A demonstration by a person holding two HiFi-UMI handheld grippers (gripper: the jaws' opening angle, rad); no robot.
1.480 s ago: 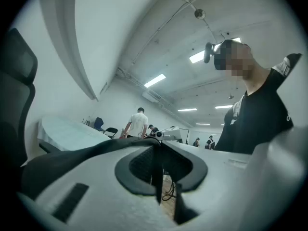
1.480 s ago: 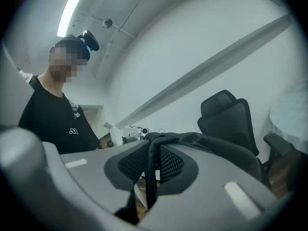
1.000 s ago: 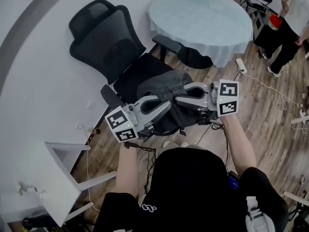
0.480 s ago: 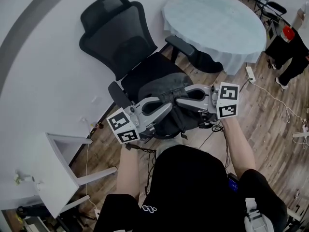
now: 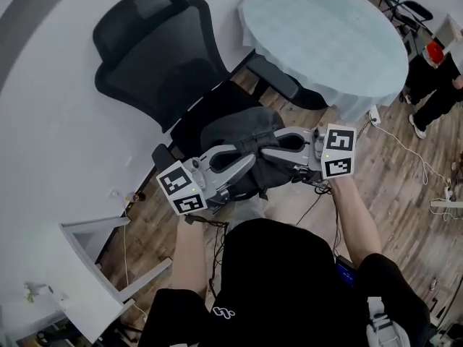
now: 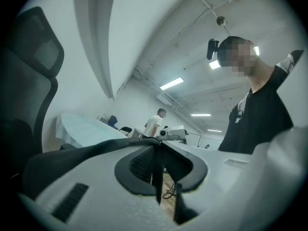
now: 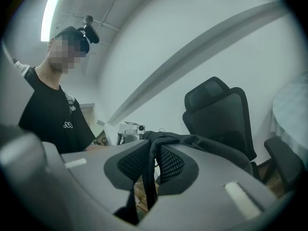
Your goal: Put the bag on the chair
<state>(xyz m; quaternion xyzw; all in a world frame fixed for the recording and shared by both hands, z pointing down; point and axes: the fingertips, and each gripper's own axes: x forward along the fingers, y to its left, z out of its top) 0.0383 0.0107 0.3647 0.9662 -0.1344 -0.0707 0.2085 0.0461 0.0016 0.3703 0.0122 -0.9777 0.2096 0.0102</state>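
A dark grey bag (image 5: 239,130) hangs by its straps between my two grippers, over the front of the seat of a black mesh office chair (image 5: 155,56). My left gripper (image 5: 252,159) is shut on one thin strap (image 6: 157,170). My right gripper (image 5: 265,150) is shut on the other strap (image 7: 151,174), which bunches over its pads. Both grippers point toward each other, tips almost meeting above the bag. The chair's backrest (image 7: 221,109) stands behind the bag in the right gripper view. The bag's underside is hidden, so I cannot tell whether it touches the seat.
A round table with a pale cloth (image 5: 325,35) stands right of the chair, close to its armrest (image 5: 271,74). A white table (image 5: 87,266) is at the lower left by the wall. Cables and a power strip (image 5: 374,114) lie on the wood floor. A person (image 5: 434,78) stands far right.
The head view has swung a little, so chair and table sit differently in it. Both grippers keep hold of the straps; the bag hangs in about the same place over the seat.
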